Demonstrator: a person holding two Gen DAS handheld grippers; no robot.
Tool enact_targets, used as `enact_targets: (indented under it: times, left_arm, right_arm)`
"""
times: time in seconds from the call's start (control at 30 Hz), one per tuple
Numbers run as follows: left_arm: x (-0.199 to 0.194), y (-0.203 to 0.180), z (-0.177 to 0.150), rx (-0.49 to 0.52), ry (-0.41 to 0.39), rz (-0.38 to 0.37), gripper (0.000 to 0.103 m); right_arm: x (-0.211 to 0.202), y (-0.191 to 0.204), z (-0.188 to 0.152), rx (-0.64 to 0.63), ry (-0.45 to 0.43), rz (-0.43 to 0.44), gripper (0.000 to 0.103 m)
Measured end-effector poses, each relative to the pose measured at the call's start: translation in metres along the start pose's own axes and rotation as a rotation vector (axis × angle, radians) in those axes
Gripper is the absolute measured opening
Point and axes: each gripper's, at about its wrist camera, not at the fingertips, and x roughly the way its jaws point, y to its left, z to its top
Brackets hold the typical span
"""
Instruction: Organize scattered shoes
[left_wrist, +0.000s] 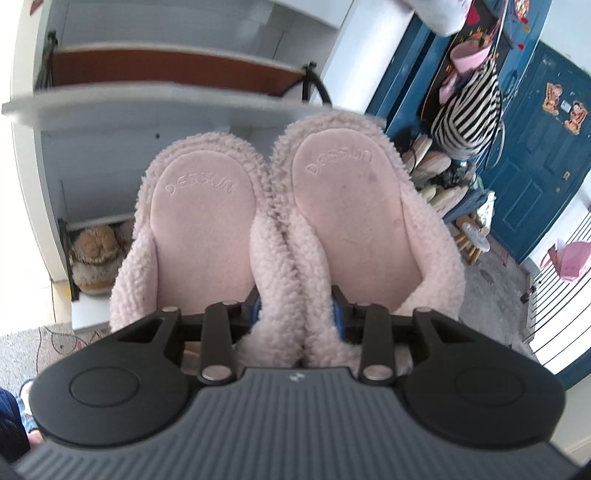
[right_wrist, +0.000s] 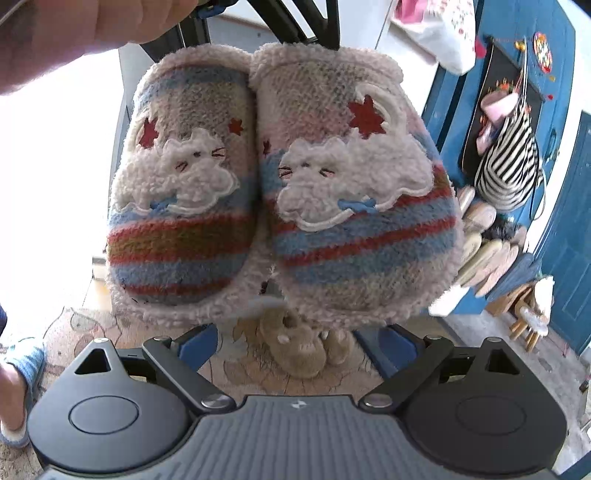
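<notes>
A pair of pink fleecy slippers (left_wrist: 288, 229) hangs side by side in front of a white shoe cabinet (left_wrist: 155, 107), pink insoles facing the left wrist camera. My left gripper (left_wrist: 297, 314) is shut on their two touching inner edges. The right wrist view shows the same slippers (right_wrist: 280, 192) from the other side, with striped uppers and white cat patches. The left gripper's black frame (right_wrist: 295, 22) and a hand (right_wrist: 92, 22) sit above them. My right gripper (right_wrist: 295, 349) stands open just below and in front of the slippers, nothing between its blue pads (right_wrist: 199, 347).
Brown furry shoes (left_wrist: 96, 254) sit on the cabinet's low shelf; another brown pair (right_wrist: 303, 350) lies on the patterned mat. To the right are a striped bag (left_wrist: 469, 110), a heap of shoes (left_wrist: 436, 173), a small stool (right_wrist: 528, 321) and a blue door (left_wrist: 535, 166). A person's foot (right_wrist: 18, 376) stands left.
</notes>
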Motion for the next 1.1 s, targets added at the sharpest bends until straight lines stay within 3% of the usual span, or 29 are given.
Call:
enact_targets:
  times: [0.3,0.47,0.8,1.1]
  left_arm:
    - [-0.039,0.009,0.041,-0.029,-0.096,0.028,0.033]
    - [-0.045,0.023,0.076,-0.065,-0.102,0.054,0.034]
    - [-0.037,0.075,0.143,-0.19,-0.01,0.116,0.034]
    - [-0.011,0.088,0.167,-0.213,0.074,0.132,0.035]
  right_arm:
    - [-0.009,-0.003,0.055,-0.066,-0.088,0.018,0.095]
    - [-0.009,-0.002,0.094,-0.109,-0.12,0.054,0.095]
    - [0.013,0.0,0.17,-0.237,-0.105,0.142,0.095]
    - [0.031,-0.013,0.19,-0.259,-0.069,0.196,0.095]
